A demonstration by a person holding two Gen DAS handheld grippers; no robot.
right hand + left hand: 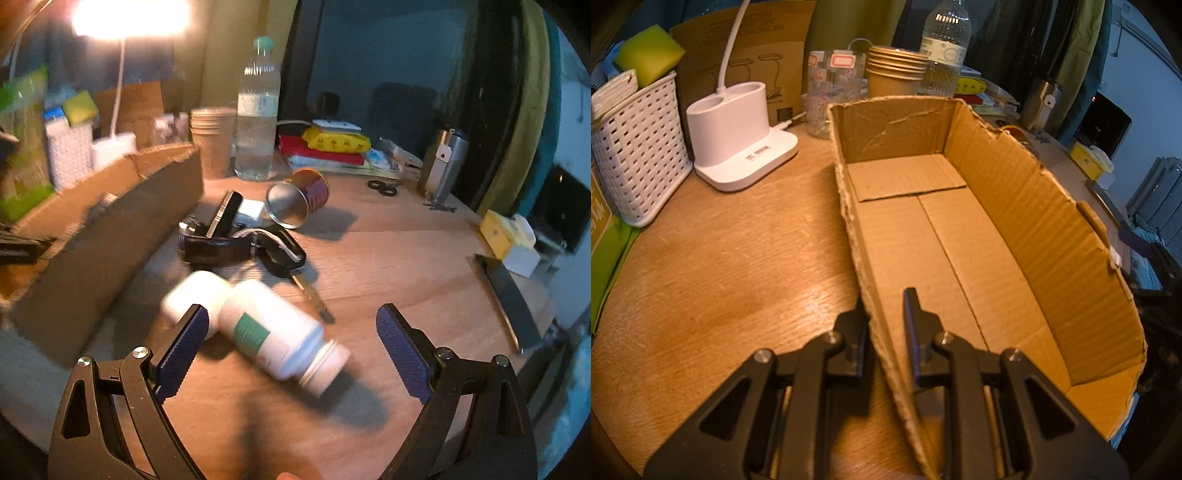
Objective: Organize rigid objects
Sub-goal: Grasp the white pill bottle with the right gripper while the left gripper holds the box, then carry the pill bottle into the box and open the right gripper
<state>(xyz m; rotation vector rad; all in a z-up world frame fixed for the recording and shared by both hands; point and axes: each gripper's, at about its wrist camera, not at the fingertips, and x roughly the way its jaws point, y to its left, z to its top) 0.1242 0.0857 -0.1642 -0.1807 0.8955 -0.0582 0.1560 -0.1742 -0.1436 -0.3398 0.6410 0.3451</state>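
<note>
- Two white pill bottles lie on their sides on the wooden table (388, 243), just in front of the right gripper (291, 328); the labelled bottle (280, 332) sits between its spread fingers, closer to the left finger than the right, not yet touched by either pad as far as I can tell.
- Its long axis runs on a diagonal: the capped end points toward the camera and to the right, the base points away, toward the cardboard box (110, 218).
- Beside its base, touching or nearly so, the second white bottle (195, 295) lies partly hidden behind the left finger of the right gripper.
- Judging from that diagonal, the coming grasp turns on the fingers closing across the bottle's width, which calls for some twist of the wrist; a round bottle on its side may roll.
- Left of the labelled bottle stands the box, and the left gripper (886, 314) is pinching its near side wall (882, 332), one finger outside and one inside.
- Inside, the box shows bare cardboard only, so I judge the sorting barely begun.
- Beyond the labelled bottle lie a car key (284, 258), a black clutter of items, and a tipped tin can (299, 203) with its open mouth facing the camera.
</note>
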